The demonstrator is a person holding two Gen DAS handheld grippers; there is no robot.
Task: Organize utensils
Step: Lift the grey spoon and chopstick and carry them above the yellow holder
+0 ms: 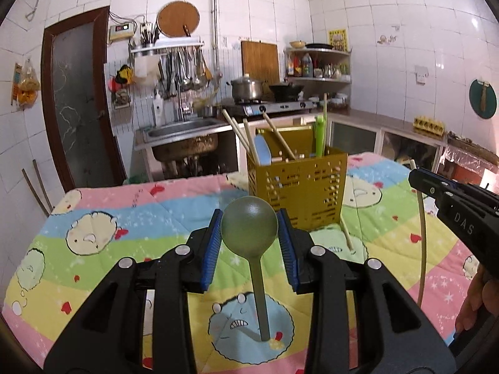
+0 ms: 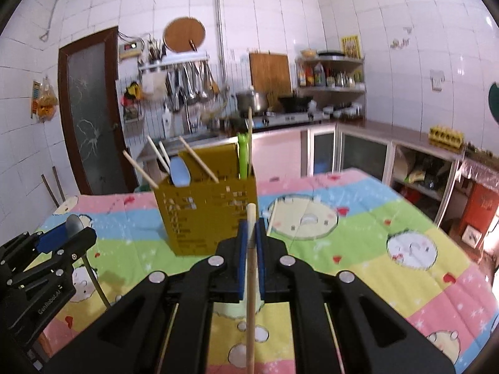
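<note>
While your left gripper [image 1: 249, 243] clamps the bowl of a dark green spoon [image 1: 249, 224] between its blue pads [image 1: 208, 258], the spoon's handle hangs down toward the patterned cloth [image 1: 131, 218] below. The bowl sits upright between the fingertips, both pads touching its sides, so those jaws are closed onto it at a medium width.

Your right gripper [image 2: 252, 249] pinches a single pale chopstick [image 2: 250, 280] in narrow jaws, with the blue pads [image 2: 242, 258] pressed to either side of it. The stick runs nearly upright, its top end poking just above the fingertips and its lower part passing down between the arms. In the left wrist view you can see that same gripper [image 1: 419, 177] at the right edge, holding the chopstick [image 1: 423, 243] so that it hangs down over the cloth.

A yellow perforated utensil holder [image 1: 296, 193] stands on the cloth ahead of both grippers, well apart from each. It already carries several chopsticks [image 1: 237, 131] leaning left, a light blue utensil [image 1: 261, 152] and a bright green utensil [image 1: 320, 137] standing upright at its right side. 1 more chopstick [image 1: 346, 230] lies on the cloth just beside the holder's right corner.

From the right wrist view, your left gripper [image 2: 67, 240] shows at the left edge with the spoon [image 2: 75, 222] in it.
</note>
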